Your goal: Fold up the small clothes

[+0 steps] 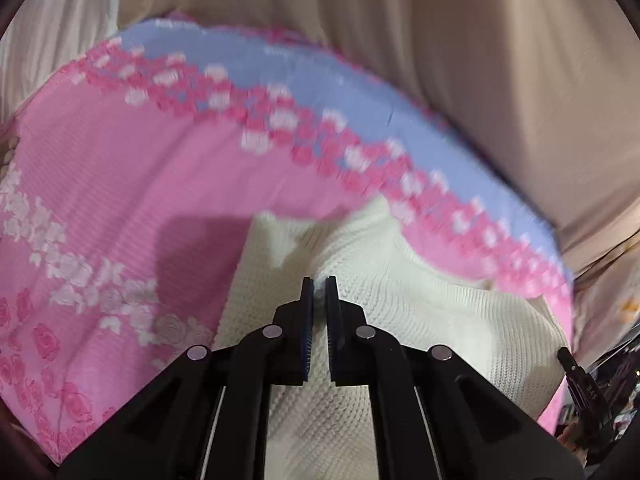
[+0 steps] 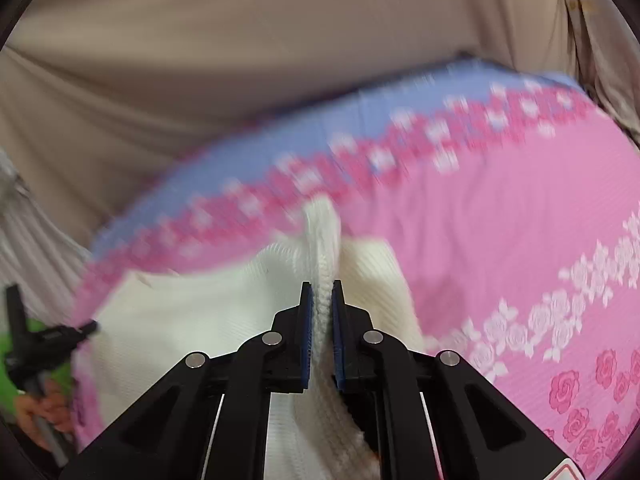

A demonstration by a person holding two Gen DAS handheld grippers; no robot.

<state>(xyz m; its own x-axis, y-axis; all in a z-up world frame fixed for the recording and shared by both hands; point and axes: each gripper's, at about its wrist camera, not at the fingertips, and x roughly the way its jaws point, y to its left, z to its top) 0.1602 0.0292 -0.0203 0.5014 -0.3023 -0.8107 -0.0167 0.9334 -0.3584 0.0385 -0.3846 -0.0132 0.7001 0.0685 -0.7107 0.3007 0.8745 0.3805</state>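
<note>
The right gripper (image 2: pixel 321 294) pinches a ribbed edge of the white knit (image 2: pixel 192 312), jaws narrow on the fold. The left gripper (image 1: pixel 319 290) is likewise clamped on knit. The garment sags between both tools and trails ahead onto the pink sheet (image 2: pixel 500 220); its held edge runs from one gripper across to the other.

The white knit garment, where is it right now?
The white knit garment lies on the pink floral bedspread, low in both wrist views, pinched in both grippers' jaws.

surface: pink rose-print bedsheet (image 1: pixel 120 184), blue border | behind: beige draped curtain (image 2: pixel 200 60)
</note>
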